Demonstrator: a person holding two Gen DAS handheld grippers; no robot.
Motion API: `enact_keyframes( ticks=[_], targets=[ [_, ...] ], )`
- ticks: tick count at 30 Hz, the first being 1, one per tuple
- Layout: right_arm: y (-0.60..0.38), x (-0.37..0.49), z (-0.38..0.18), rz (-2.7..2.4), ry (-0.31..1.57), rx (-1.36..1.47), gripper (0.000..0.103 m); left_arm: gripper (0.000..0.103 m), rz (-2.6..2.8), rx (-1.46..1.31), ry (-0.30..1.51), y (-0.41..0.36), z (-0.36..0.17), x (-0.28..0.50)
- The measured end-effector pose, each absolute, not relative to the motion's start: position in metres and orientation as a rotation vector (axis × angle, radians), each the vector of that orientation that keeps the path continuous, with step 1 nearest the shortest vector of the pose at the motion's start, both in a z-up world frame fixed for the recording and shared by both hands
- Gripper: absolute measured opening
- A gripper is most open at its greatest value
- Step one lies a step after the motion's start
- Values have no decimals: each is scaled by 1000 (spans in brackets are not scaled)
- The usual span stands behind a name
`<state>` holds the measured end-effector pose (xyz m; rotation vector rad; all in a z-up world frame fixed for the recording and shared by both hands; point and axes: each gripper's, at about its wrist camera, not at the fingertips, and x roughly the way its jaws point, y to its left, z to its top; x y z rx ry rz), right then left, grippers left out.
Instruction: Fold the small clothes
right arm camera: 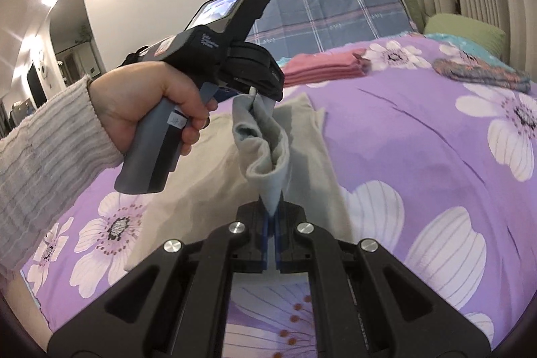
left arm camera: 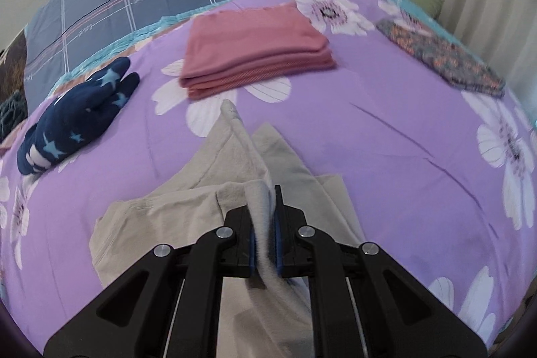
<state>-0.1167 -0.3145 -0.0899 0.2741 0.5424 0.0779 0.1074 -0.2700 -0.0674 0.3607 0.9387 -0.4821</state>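
The left tool (left arm camera: 263, 210) is clamped on a bunched edge of the beige garment (left arm camera: 188, 210), with grey-beige cloth squeezed between its blue pads. The right tool (right arm camera: 271, 217) is closed tight on another point of the same garment, a narrow tip of fabric pinched between its fingers. Seen from the right tool, the cloth rises in a slack twisted fold up to the left tool (right arm camera: 258, 89), held by the person's left hand (right arm camera: 157, 103) just ahead and to the left. The rest of the garment lies spread on the bed (left arm camera: 386, 140) under and beside both tools. Beyond the left tool sits a folded pink stack (left arm camera: 255, 49). Ahead to its left lies a navy star-patterned piece (left arm camera: 77, 116), and ahead to its right a folded multicoloured patterned piece (left arm camera: 443, 56), each well apart from the others.
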Motion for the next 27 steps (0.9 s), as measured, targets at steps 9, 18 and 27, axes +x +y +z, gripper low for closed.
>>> enact_keyframes(
  ticks=[9, 18, 27],
  targets=[
    [-333, -108, -107, 86, 603, 364, 2, 36, -507, 389, 951, -290, -84, 110],
    [-346, -106, -116, 158, 638, 460, 3, 76, -570, 340, 778, -199, -31, 25],
    [-362, -102, -121, 252, 675, 583, 8, 77, -590, 343, 868, -116, -80, -91]
  ],
)
